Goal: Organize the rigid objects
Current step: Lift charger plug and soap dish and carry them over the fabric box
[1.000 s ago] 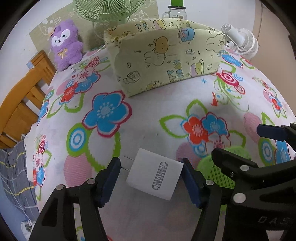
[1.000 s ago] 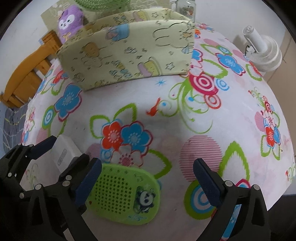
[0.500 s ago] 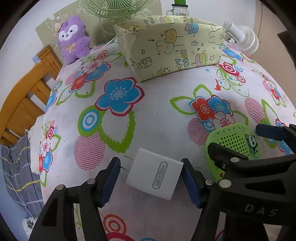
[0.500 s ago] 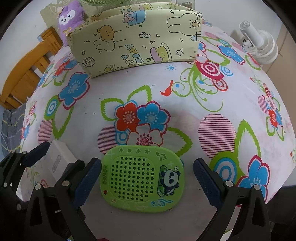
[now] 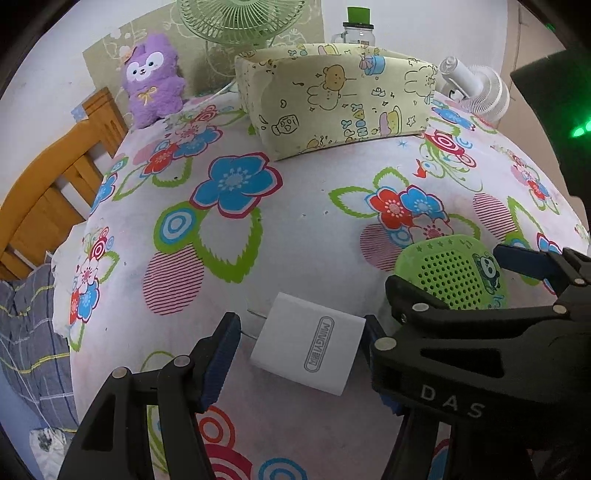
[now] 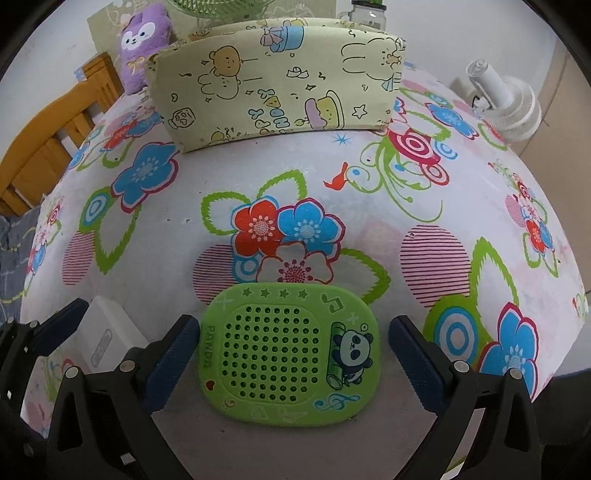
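A white charger block (image 5: 308,341) with metal prongs sits between the fingers of my left gripper (image 5: 301,341), which is shut on it just above the floral tablecloth (image 5: 295,229). A green perforated panda case (image 6: 288,354) lies flat on the cloth. My right gripper (image 6: 293,332) stands open around it, with a small gap at each pad. In the left wrist view the same panda case (image 5: 452,269) shows to the right, under the right gripper. A pale yellow cartoon-print fabric box (image 5: 332,99) stands at the far side of the table, also visible in the right wrist view (image 6: 273,81).
A purple plush toy (image 5: 153,77), a green fan (image 5: 240,22) and a jar with a green lid (image 5: 358,26) stand behind the box. A small white fan (image 5: 476,92) lies at the far right. A wooden frame (image 5: 48,184) and plaid cloth (image 5: 26,332) are on the left.
Both grippers have drawn back from the fabric box towards the near table edge. The panda case now lies centred between the right gripper's fingers. The charger stays in the left grip.
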Demonstrator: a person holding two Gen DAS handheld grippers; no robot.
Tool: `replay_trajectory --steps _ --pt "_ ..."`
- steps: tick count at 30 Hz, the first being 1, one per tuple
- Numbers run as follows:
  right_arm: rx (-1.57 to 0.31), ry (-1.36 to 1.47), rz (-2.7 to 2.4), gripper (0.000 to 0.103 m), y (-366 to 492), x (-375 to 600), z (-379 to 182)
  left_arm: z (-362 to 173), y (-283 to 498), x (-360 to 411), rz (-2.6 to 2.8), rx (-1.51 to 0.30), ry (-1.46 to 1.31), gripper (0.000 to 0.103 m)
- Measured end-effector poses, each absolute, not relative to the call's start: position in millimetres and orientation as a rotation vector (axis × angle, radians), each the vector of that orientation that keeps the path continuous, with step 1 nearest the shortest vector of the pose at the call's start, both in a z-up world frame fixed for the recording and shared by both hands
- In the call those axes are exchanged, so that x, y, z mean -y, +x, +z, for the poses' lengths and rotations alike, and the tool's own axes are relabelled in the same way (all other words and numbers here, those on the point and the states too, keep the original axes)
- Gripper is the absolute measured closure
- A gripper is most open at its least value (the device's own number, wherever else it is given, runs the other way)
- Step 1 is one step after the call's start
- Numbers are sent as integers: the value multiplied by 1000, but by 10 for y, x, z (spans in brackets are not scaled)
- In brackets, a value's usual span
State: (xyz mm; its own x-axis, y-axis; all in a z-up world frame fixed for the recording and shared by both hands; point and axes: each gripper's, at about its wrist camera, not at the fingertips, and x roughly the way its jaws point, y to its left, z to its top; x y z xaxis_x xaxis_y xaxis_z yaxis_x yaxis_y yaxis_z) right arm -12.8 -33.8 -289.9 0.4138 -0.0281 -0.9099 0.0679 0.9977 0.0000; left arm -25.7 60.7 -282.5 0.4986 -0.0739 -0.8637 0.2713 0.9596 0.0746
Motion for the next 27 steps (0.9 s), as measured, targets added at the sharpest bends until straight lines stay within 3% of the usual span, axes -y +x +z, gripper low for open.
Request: replay_trajectory --steps 4,8,27 --pt "-1142 45 -72 1 -181 338 -2895 -2822 -293 -610 -207 -1032 209 34" --pt "-1125 43 -58 8 -222 314 -2871 -2823 -324 -583 -201 -1027 218 34" --pt "-1037 39 -58 8 22 504 -2585 -2601 -56 -398 -178 -1024 121 35"
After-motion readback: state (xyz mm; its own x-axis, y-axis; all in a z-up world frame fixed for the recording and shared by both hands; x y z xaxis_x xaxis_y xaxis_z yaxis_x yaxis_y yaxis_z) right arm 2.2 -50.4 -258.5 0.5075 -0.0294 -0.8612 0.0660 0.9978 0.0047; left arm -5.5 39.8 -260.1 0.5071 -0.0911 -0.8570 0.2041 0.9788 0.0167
